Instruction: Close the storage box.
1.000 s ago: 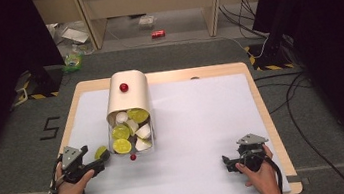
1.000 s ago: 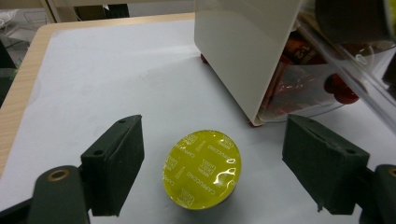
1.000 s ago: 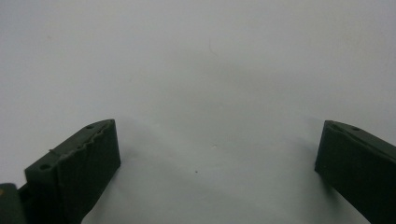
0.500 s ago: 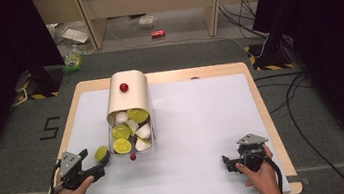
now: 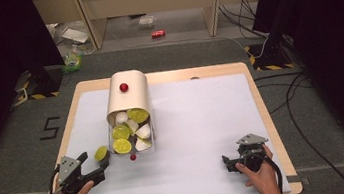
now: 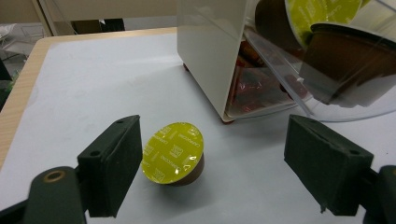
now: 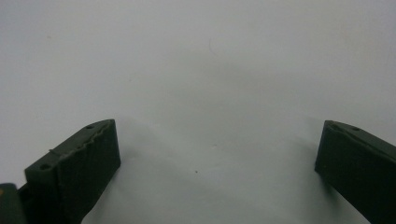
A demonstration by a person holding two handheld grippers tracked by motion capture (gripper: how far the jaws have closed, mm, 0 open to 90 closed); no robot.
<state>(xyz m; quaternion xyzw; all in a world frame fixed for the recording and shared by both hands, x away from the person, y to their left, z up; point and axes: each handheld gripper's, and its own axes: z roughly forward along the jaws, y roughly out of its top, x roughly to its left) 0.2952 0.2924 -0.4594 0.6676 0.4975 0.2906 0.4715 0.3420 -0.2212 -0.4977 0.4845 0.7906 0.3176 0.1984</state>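
Left gripper view has the left gripper (image 6: pixel 212 158) spread wide around a lime-green foil-topped coffee capsule (image 6: pixel 173 153) lying near the desk's front-left corner beside the cream capsule dispenser (image 5: pixel 127 100), so next it probably just closes in, while the right gripper (image 5: pixel 234 161) idles open.

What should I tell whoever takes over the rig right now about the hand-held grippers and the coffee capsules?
Left hand-held gripper: open, low over the table mat, jaws either side of the loose green capsule; nothing held. The capsule lies tilted on the mat, close to one jaw; whether they touch is unclear.
Right hand-held gripper: open, empty, parked near the mat's right front corner.
Capsule dispenser: stands left of centre, its clear tray holding green and white capsules.
Done: left gripper lined up on the loose capsule.
Left: probably close on the capsule and lift it; not yet gripped.
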